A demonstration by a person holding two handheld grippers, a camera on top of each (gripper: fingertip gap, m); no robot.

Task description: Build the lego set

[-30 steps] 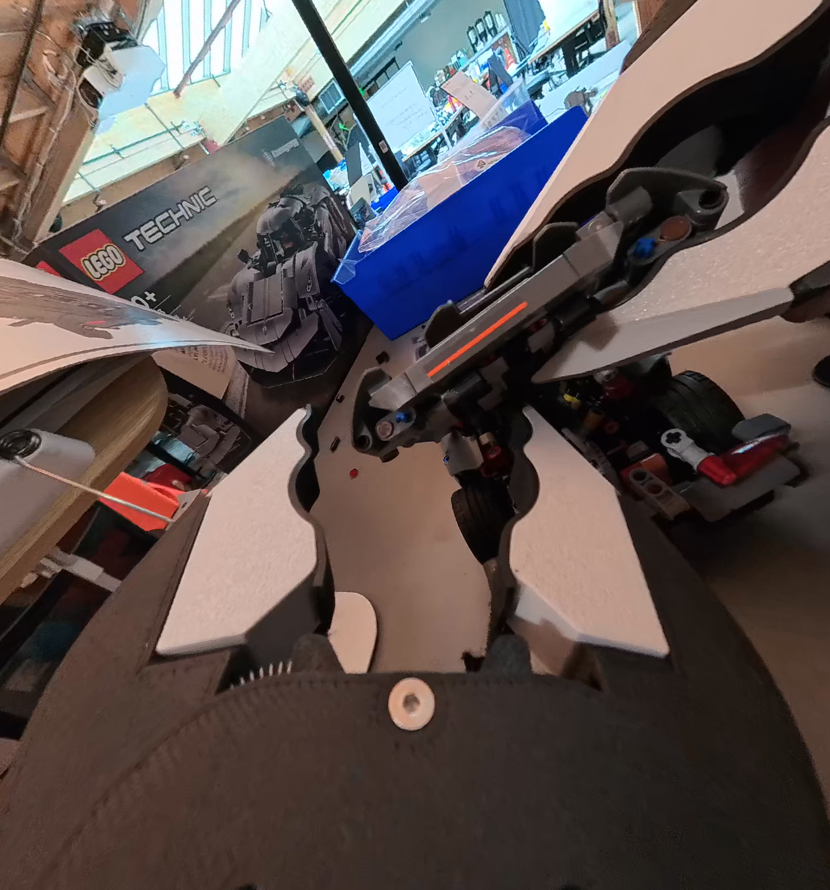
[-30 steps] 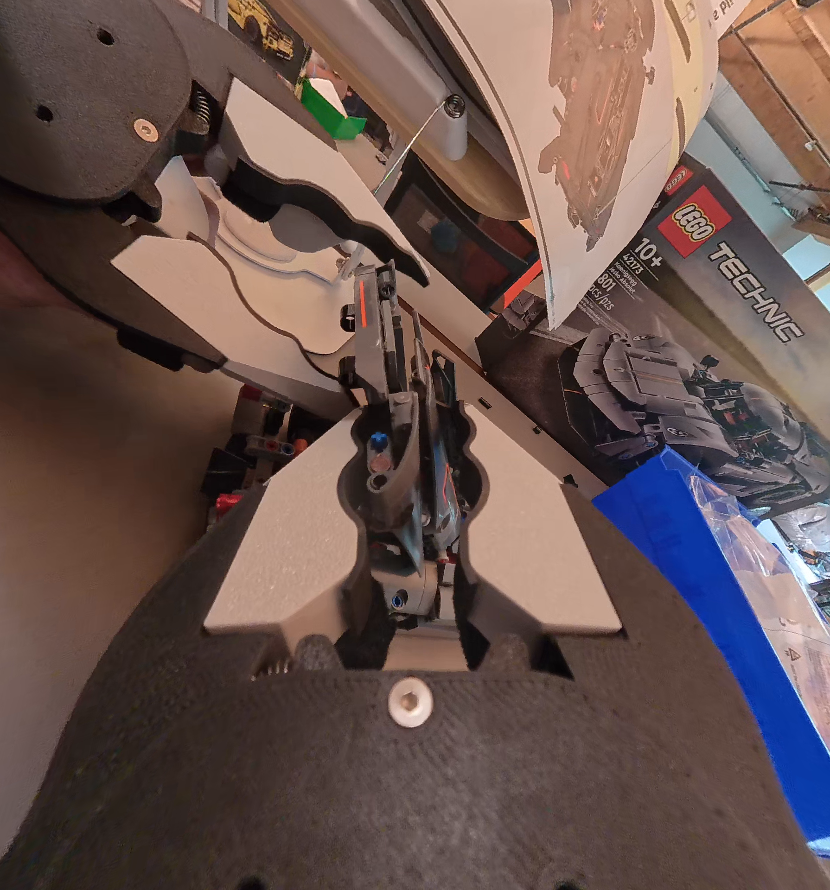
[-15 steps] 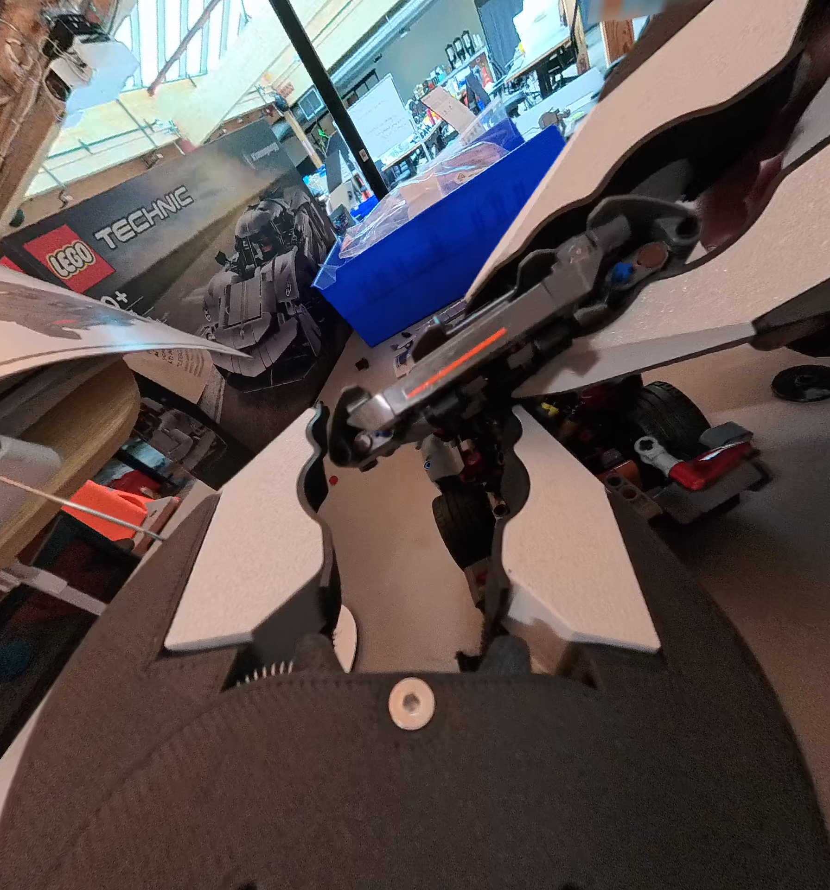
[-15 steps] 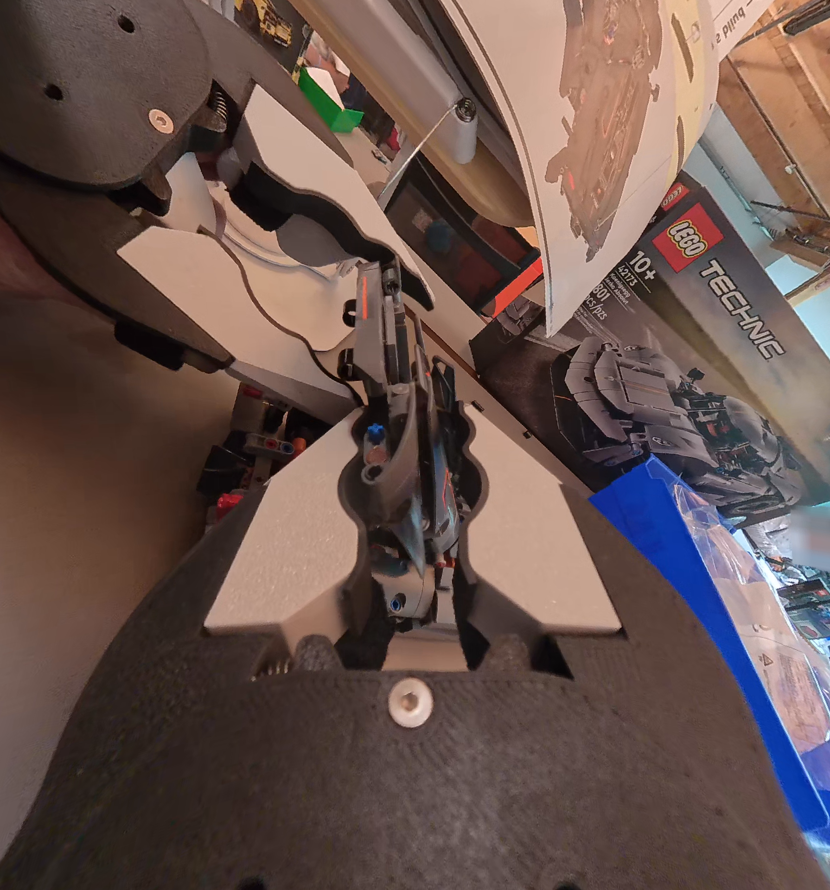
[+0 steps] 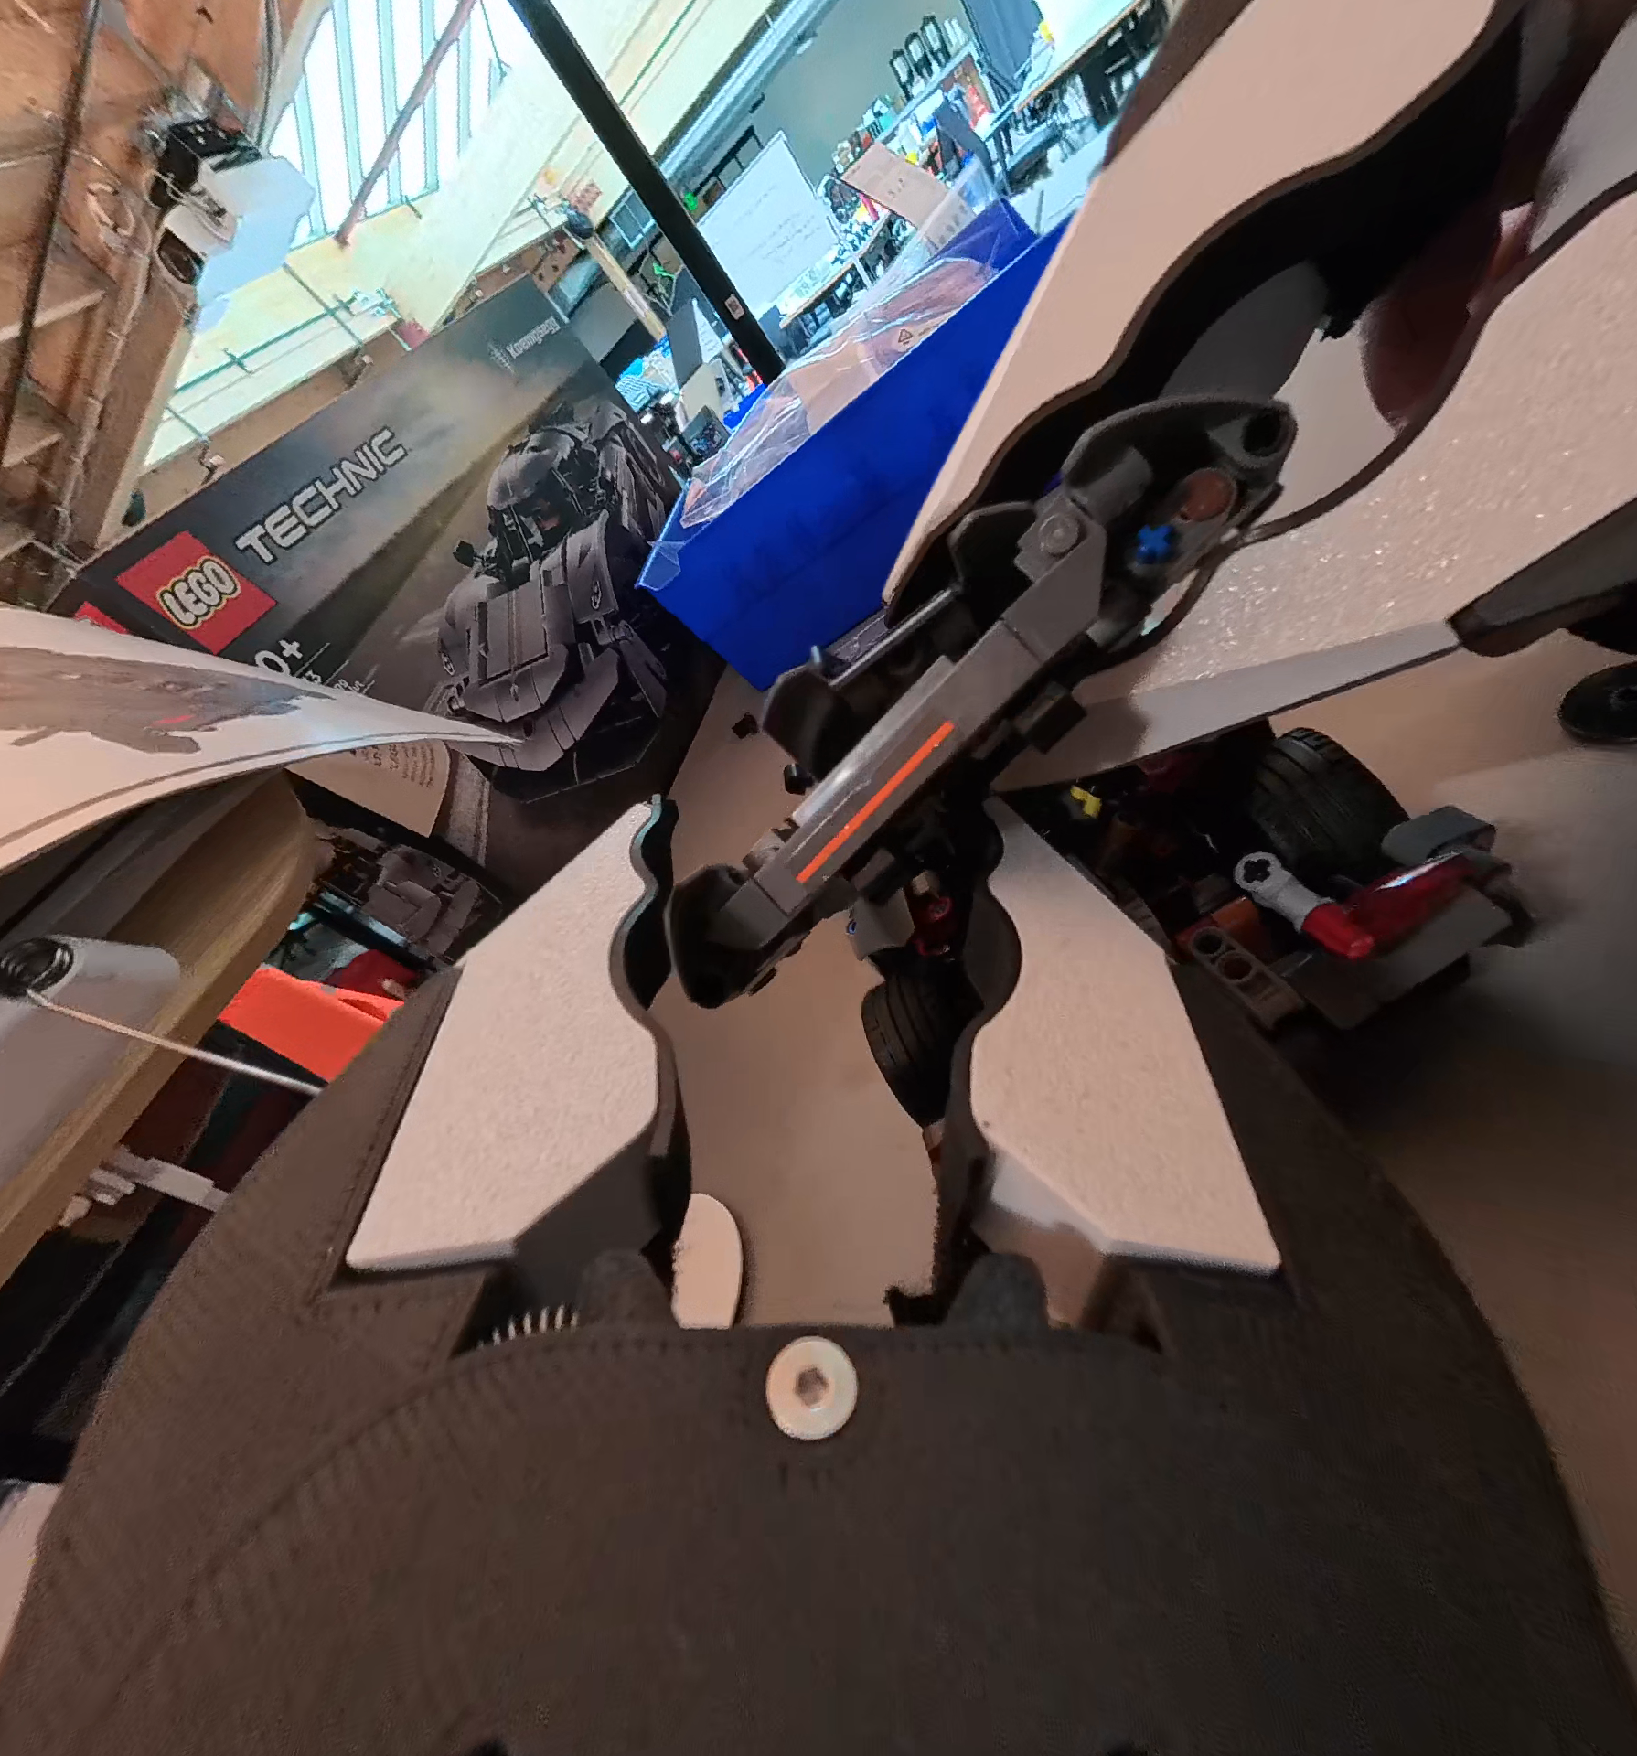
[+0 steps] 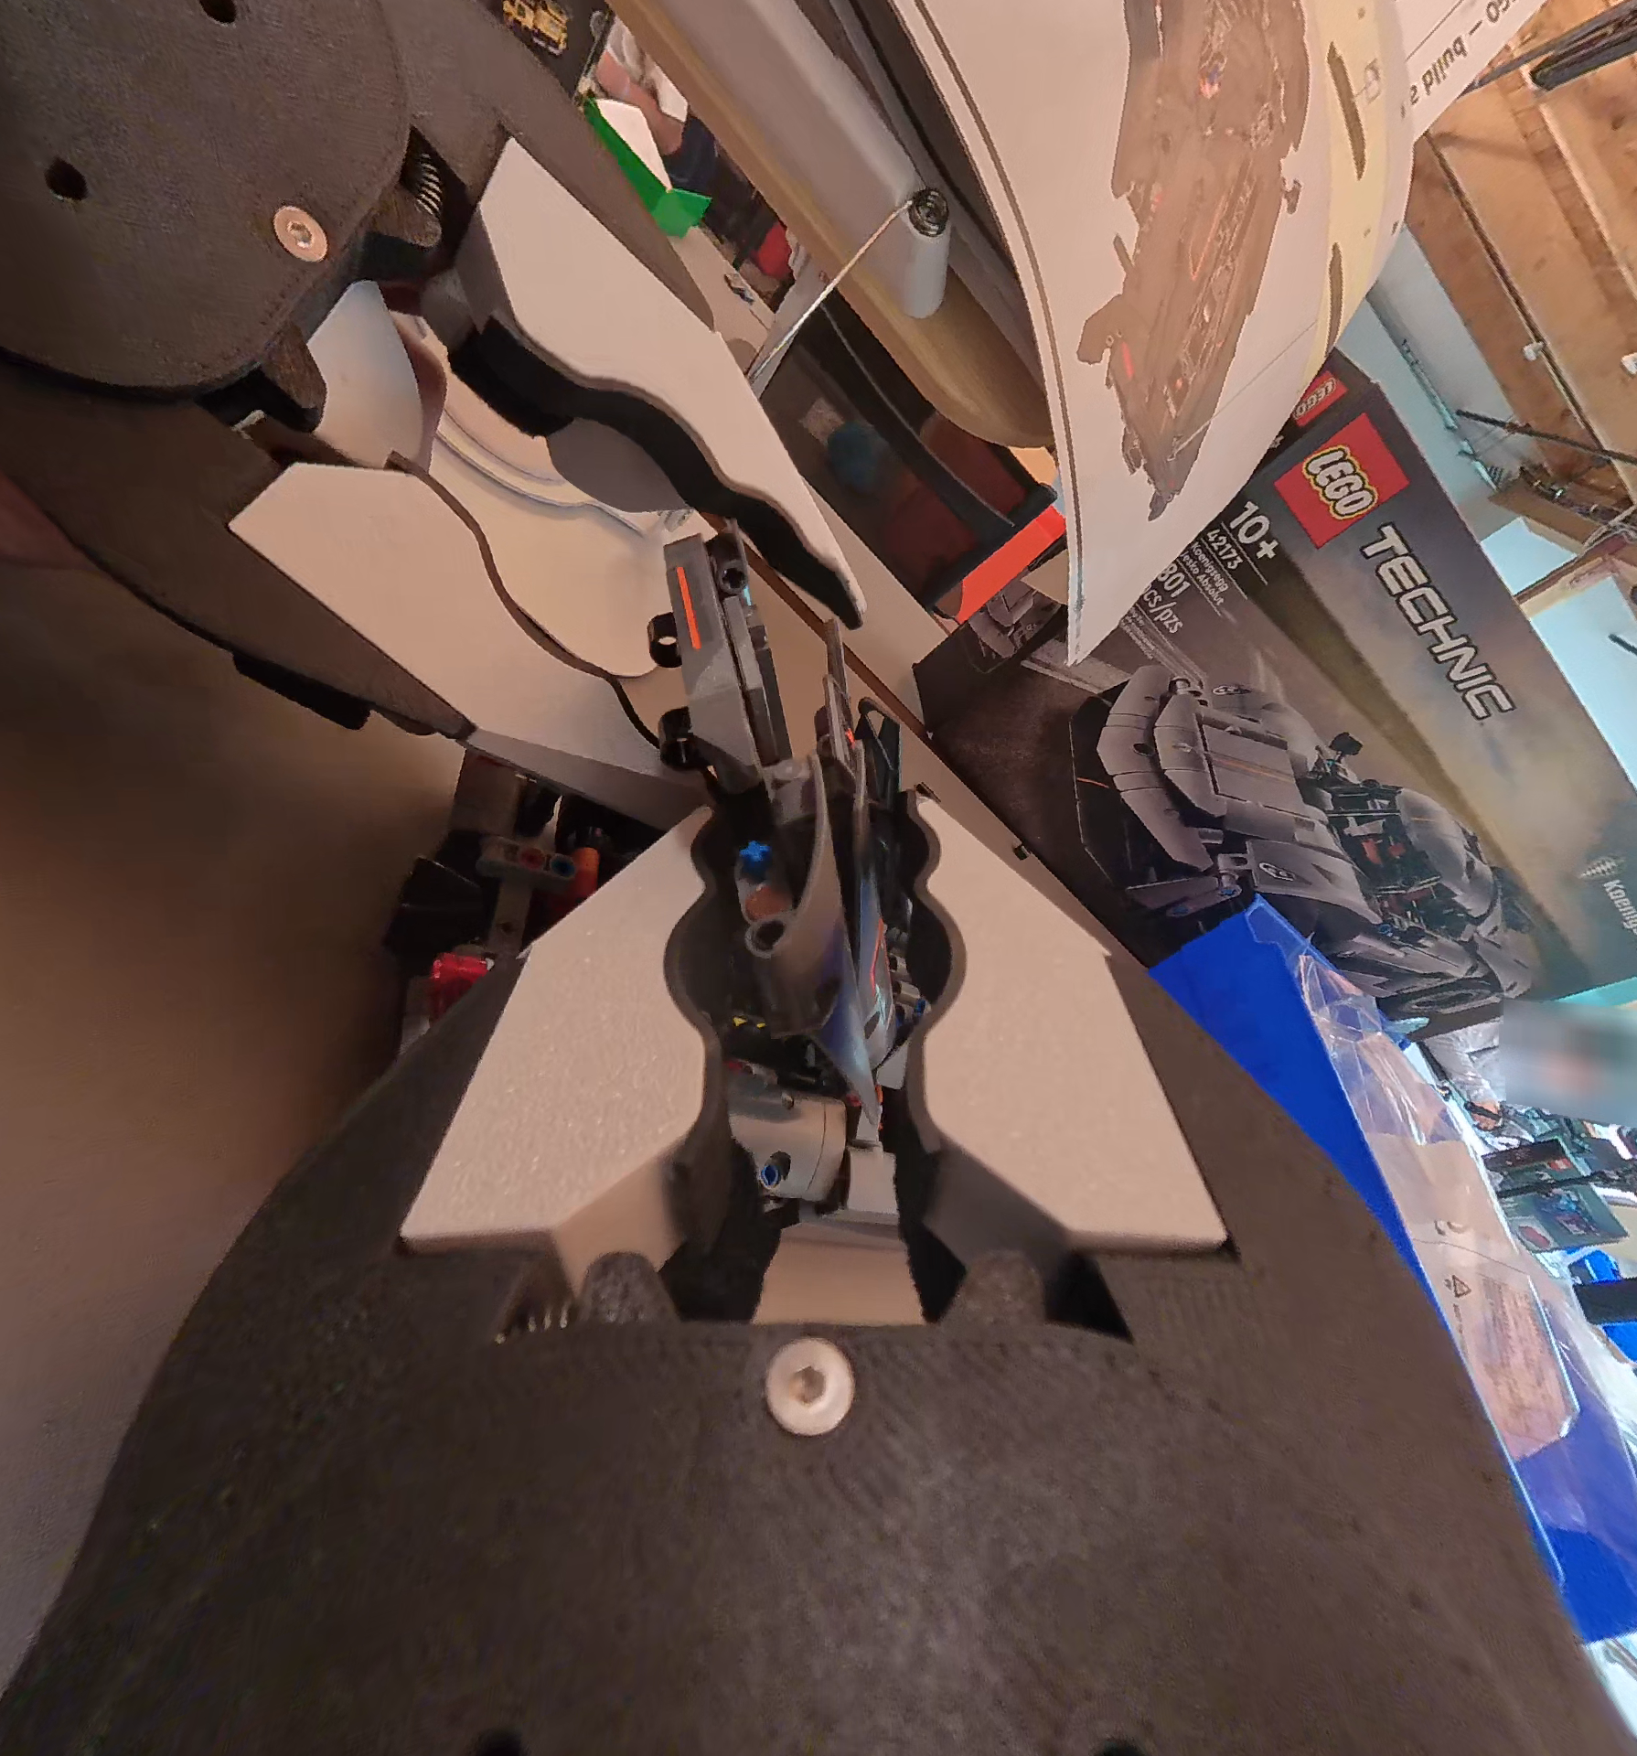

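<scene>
My right gripper is shut on a dark grey lego body assembly and holds it above the table. A long grey panel with an orange stripe sticks out of that assembly. Its far end lies between the fingers of my left gripper, which is open around it. In the left wrist view the right gripper comes in from the upper right. In the right wrist view the left gripper comes in from the upper left. The part-built lego car chassis, with black tyres, stands on the table under the panel.
The lego set box leans at the back. A blue bin with clear bags stands beside it. A printed instruction sheet hangs from a stand on the left. A black round part lies on the table at the right. Only a small space, under 4 cm, lies between the two pairs of fingers.
The striped panel's end now lies deeper between my left gripper's fingers. The right gripper still holds the assembly.
</scene>
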